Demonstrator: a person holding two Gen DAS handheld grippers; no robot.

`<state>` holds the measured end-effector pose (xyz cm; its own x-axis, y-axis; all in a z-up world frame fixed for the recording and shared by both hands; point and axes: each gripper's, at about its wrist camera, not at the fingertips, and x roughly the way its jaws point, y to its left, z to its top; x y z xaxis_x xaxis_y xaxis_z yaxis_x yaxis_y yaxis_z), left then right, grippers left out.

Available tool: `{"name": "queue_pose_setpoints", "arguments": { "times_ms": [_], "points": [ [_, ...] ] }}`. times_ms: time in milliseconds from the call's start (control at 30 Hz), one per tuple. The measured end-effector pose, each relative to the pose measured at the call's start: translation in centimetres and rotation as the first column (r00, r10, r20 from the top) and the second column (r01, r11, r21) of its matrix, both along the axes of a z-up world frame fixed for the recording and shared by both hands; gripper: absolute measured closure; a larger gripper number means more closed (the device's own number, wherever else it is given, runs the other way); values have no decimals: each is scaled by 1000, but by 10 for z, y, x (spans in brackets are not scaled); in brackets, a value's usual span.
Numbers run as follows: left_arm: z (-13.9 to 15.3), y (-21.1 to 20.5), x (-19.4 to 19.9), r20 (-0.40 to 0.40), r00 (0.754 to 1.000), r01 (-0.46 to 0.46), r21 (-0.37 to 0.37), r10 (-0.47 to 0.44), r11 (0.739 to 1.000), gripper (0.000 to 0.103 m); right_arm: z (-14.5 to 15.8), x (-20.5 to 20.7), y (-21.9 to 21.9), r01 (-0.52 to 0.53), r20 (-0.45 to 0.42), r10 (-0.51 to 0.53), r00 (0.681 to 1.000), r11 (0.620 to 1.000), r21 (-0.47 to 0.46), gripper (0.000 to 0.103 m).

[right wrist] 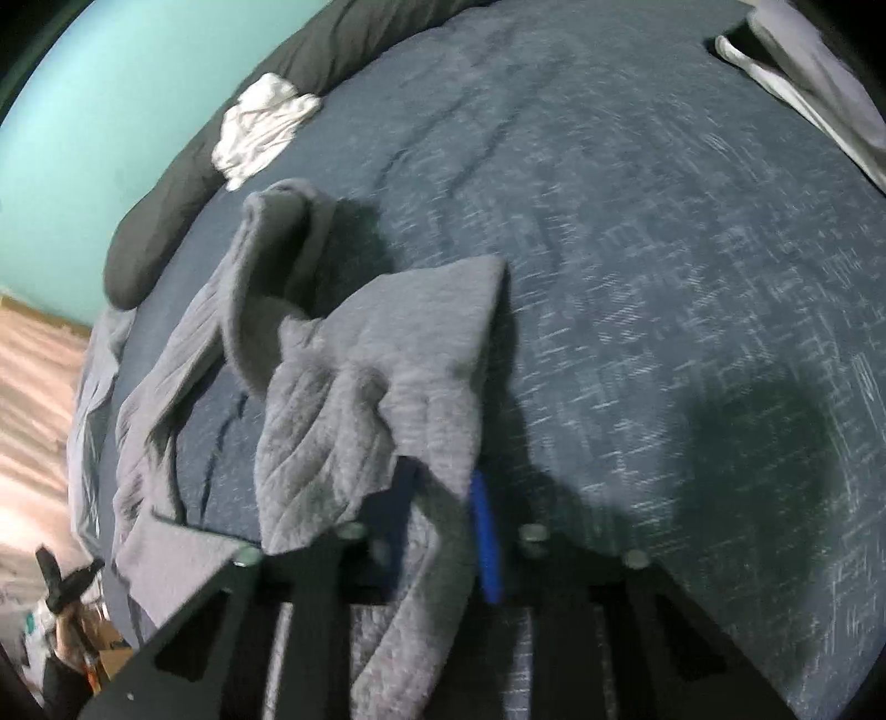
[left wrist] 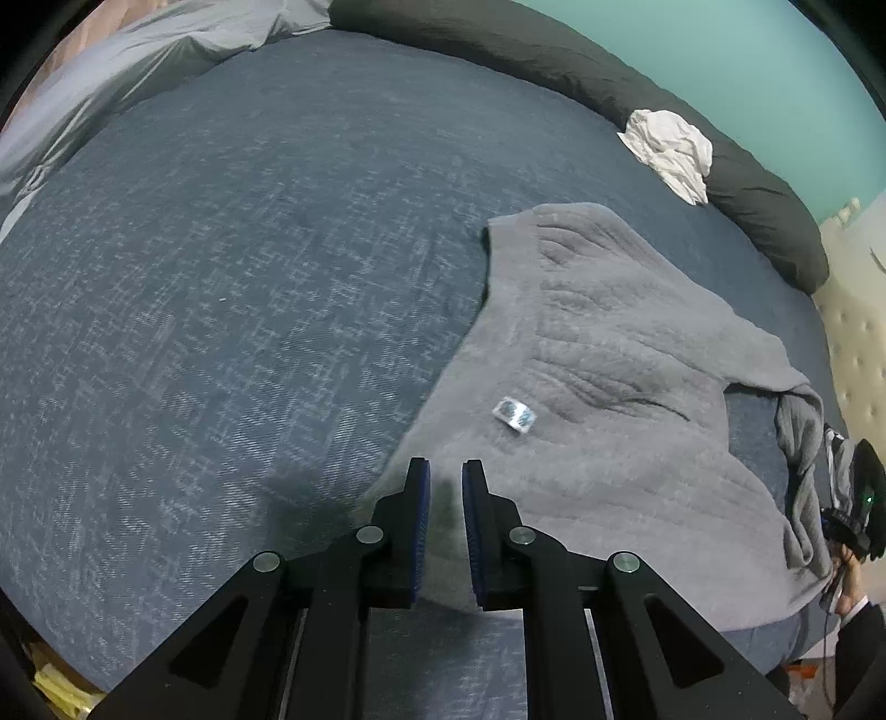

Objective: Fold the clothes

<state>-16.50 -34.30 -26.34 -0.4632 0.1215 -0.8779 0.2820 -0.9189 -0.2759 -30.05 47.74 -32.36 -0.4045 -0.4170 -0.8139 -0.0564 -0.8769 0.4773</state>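
A grey fleece sweater lies spread on the blue bedspread, with a small white label on its chest. My left gripper hovers just above the sweater's near edge, its blue-padded fingers a little apart and holding nothing. In the right wrist view my right gripper is shut on a bunched part of the grey sweater, lifted off the bed. One sleeve stands up behind it. The fabric hides most of the left finger.
A crumpled white garment lies against a long dark bolster at the far edge, in front of a turquoise wall. Pale grey bedding is heaped at the far left. A cream tufted panel is on the right.
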Motion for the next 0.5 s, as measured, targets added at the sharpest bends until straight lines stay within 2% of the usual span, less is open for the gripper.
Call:
{"name": "queue_pose_setpoints", "arguments": {
  "times_ms": [67,267,500],
  "points": [
    [3,9,-4,-5,1000,14,-2,-14,1000,90,15,5,8,14,-39,-14,999,1000,15,96],
    [18,30,-12,-31,998,47,-9,-47,999,90,61,18,30,60,-158,-50,986,997,56,97],
    [38,40,-9,-61,996,57,-19,-59,998,90,113,35,58,121,-295,-88,951,988,96,98]
  ]
}}
